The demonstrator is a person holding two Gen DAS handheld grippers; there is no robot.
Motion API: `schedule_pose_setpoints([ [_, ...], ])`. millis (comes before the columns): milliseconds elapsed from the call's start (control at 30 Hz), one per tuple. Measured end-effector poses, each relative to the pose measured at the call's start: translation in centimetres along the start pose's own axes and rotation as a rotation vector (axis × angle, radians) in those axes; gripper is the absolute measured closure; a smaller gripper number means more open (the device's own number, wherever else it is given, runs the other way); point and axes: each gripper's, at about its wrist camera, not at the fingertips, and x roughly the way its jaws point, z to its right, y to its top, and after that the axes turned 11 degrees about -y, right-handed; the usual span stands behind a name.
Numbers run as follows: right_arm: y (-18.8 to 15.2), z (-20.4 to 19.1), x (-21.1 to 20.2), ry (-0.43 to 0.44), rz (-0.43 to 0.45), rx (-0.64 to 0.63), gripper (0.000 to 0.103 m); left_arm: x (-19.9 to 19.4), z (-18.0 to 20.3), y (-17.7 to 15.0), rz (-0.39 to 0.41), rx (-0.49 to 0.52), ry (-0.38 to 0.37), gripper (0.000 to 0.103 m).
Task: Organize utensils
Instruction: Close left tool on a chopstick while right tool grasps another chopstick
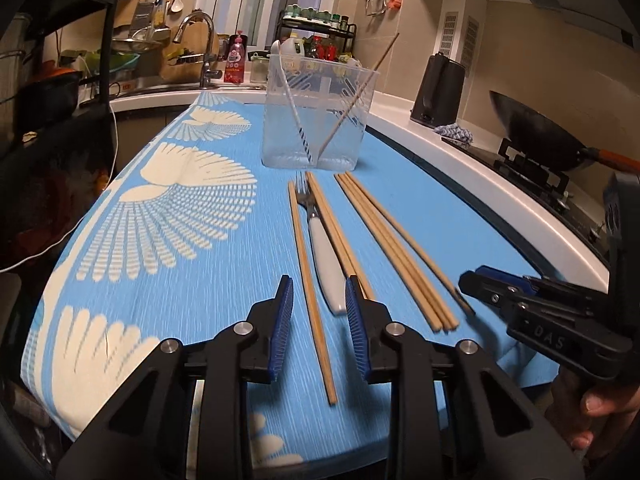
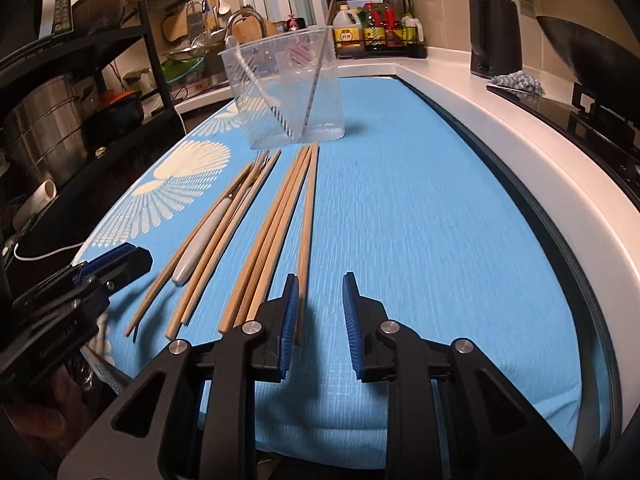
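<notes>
A clear plastic container (image 1: 316, 116) stands on the blue cloth (image 1: 180, 240); it holds a white-handled utensil and one chopstick. It also shows in the right wrist view (image 2: 288, 92). Several wooden chopsticks (image 1: 392, 248) and a white-handled fork (image 1: 324, 256) lie in front of it. My left gripper (image 1: 320, 292) is open, low over the near ends of the fork and a single chopstick (image 1: 310, 276). My right gripper (image 2: 320, 292) is open beside the rightmost chopstick (image 2: 307, 232). The fork (image 2: 204, 236) lies left of it.
A black kettle (image 1: 438, 92), a blue rag (image 1: 454, 132) and a wok on the stove (image 1: 536, 136) stand right of the cloth. A sink with faucet (image 1: 200, 44) and a bottle rack (image 1: 320, 40) are behind. A black shelf with pots (image 2: 60, 120) stands left.
</notes>
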Motion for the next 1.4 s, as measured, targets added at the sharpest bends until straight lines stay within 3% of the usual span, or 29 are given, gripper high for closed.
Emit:
schedule_pose_setpoints([
  [200,-0.4,-0.7,0.8,-0.004,-0.017,-0.032,0.08,0.8,0.4,-0.9,-0.04,0.034,0.032,0.078],
  [367,-0.4,-0.7,1.0,-0.014,-0.008,-0.039,0.08,1.2,0.7,-1.3,-0.064,0.069,0.069,0.089],
  [533,-0.3,-0.7,1.2,-0.024,-0.005,-0.035,0.098,1.2,0.5,-1.2,-0.062,0.073,0.084,0.095],
  [767,-0.2,0.4,1.3,-0.071,0.004,0.006,0.098,1.2,-0.8,-0.8,-0.047,0.064,0.098,0.096],
  [933,-0.2,2.1,1.3,-0.142,0.004,0.053,0.098,1.2,-2.6,-0.1,-0.019,0.059,0.053,0.096],
  [1067,-0.2,2.7,1.3,-0.139,0.0,0.061,0.096,1.8,-3.6,0.1,-0.035,0.064,0.032,0.096],
  [1400,-0.5,2.7,1.2,-0.135,0.015,0.042,0.093,0.9,-2.4,-1.1,0.025,0.055,0.107,0.094],
])
